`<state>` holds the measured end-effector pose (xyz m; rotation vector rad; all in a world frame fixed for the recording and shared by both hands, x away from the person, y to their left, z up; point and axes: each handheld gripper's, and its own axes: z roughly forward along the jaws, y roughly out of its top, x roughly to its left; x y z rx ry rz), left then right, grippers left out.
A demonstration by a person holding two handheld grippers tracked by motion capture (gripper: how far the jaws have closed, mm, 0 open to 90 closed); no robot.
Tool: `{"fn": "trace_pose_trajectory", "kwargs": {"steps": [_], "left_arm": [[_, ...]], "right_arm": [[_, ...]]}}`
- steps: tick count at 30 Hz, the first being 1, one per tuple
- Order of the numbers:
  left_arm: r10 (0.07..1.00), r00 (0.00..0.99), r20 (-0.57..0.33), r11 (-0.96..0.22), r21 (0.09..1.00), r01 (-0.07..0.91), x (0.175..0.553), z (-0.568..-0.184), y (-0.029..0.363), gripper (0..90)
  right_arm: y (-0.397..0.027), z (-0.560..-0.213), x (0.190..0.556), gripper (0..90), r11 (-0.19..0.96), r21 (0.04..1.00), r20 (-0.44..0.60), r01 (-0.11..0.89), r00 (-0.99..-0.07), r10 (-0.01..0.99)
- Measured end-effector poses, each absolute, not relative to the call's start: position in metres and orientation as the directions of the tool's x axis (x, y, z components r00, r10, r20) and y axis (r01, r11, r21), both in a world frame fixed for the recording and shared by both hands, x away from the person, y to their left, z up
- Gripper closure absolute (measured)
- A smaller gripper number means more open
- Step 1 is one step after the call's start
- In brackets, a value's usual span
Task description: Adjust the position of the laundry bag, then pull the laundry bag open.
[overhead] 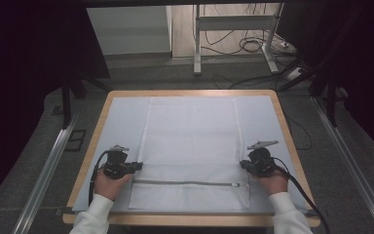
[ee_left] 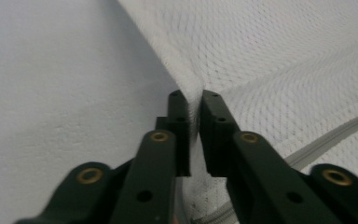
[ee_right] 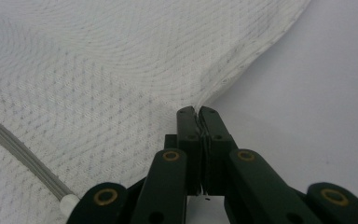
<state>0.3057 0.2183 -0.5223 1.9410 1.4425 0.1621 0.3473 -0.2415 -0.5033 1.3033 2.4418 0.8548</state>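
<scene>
Where jaws pinch, mesh bag point(overhead: 192, 146) edges sit between

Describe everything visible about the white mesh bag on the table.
The white mesh bag is a flat rectangle of fine netted fabric, lying spread on a pale mat that covers the wooden table. A grey zipper runs across it near the person's end, closed as far as shows. The left tool pinches its left edge and the right tool its right edge, puckering the fabric there.

Lab: cables point(overhead: 253, 46), rig frame point(overhead: 233, 29).
</scene>
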Motion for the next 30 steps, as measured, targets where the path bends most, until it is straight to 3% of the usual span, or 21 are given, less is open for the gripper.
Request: {"fn": "trace_pose_trajectory", "kwargs": {"steps": [4,12,16,30], "left_arm": [[0.899,0.354,-0.257,-0.125,0.624,0.772,0.305,-0.519,0.218,61.3],[0.906,0.344,-0.246,-0.082,0.695,0.714,0.296,-0.498,0.215,38.3],[0.886,0.388,-0.254,-0.105,0.706,0.701,0.293,-0.492,0.199,34.7],[0.821,0.503,-0.271,-0.184,0.707,0.682,0.292,-0.485,0.150,31.7]], "right_arm": [[-0.242,-0.503,0.347,84.8,0.441,0.599,0.041,0.668,-0.576,0.816],[-0.243,-0.502,0.346,84.4,0.438,0.604,0.042,0.666,-0.576,0.816],[-0.243,-0.502,0.345,78.9,0.441,0.607,0.031,0.662,-0.574,0.818],[-0.247,-0.501,0.344,78.2,0.431,0.613,0.034,0.662,-0.567,0.823]]}}
